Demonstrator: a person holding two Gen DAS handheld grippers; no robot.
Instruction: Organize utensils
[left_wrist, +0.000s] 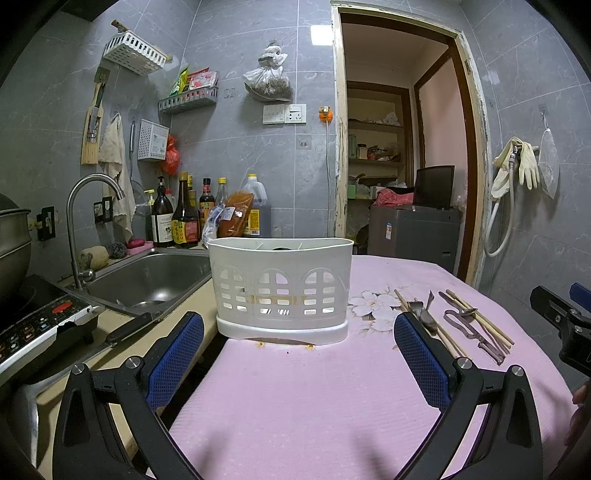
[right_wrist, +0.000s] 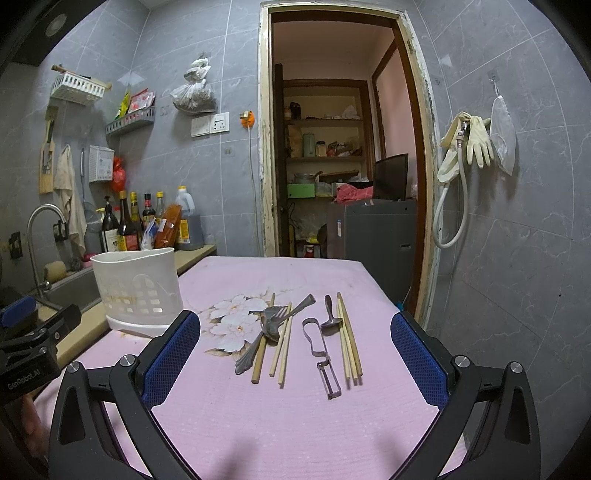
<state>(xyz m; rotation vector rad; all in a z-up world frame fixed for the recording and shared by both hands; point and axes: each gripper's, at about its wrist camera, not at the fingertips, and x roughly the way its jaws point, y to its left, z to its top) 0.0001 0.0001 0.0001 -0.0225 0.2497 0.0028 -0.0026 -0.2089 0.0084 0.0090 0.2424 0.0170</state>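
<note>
Now | both grippers agape, empty | one caddy (right_wrist: 136, 288) | one peeler (right_wrist: 325, 360) | one fork (right_wrist: 275, 315)

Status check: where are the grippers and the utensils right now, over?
Left gripper open, facing white caddy. Right gripper open, empty, over utensils lying loose on pink cloth. Nothing blocking.

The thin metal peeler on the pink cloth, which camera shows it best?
The right wrist view: the thin metal peeler lies whole and unobstructed, centred between wooden chopstick groups. The left wrist view shows it small, foreshortened near the right edge.
</note>
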